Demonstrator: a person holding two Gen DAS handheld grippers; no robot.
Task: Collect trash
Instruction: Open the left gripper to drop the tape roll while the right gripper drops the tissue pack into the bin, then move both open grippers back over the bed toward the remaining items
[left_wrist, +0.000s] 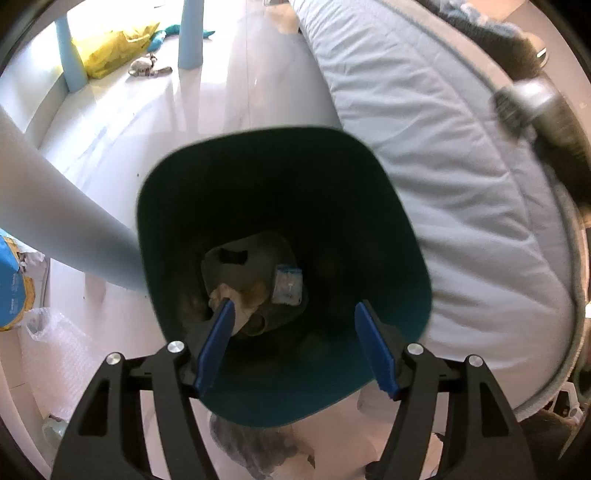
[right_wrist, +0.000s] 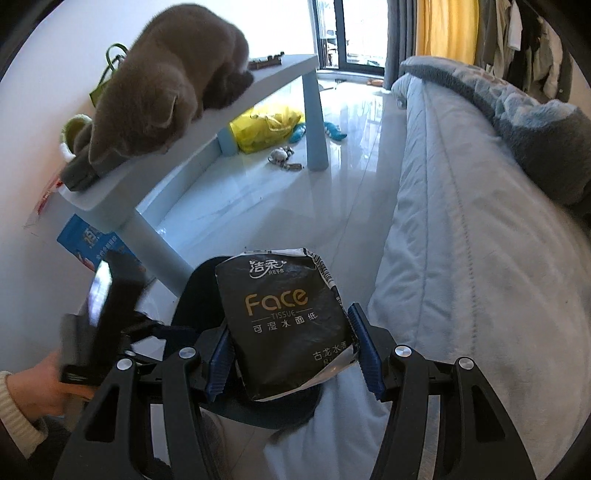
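Note:
I look straight down into a dark teal trash bin (left_wrist: 173, 192) standing on the white floor beside the bed. Crumpled paper and wrappers (left_wrist: 255, 258) lie at its bottom. My left gripper (left_wrist: 295, 303) hangs over the bin's mouth, open. A crumpled tissue (left_wrist: 221, 293) shows just past the left blue pad (left_wrist: 216, 343), and nothing is pressed between the pads. My right gripper (right_wrist: 290, 321) is shut on a black "Face" tissue packet (right_wrist: 284, 295), held upright above the bin's rim (right_wrist: 199, 288). At the lower left a hand (right_wrist: 40, 387) grips the other tool's black body.
A grey cat (right_wrist: 166, 92) lies on a pale blue table (right_wrist: 273, 70), whose leg (left_wrist: 55, 221) stands right by the bin. The bed with a pale quilt (left_wrist: 424, 166) borders the other side. A yellow bag (right_wrist: 266, 125), toys and bubble wrap (left_wrist: 55, 343) lie on the floor.

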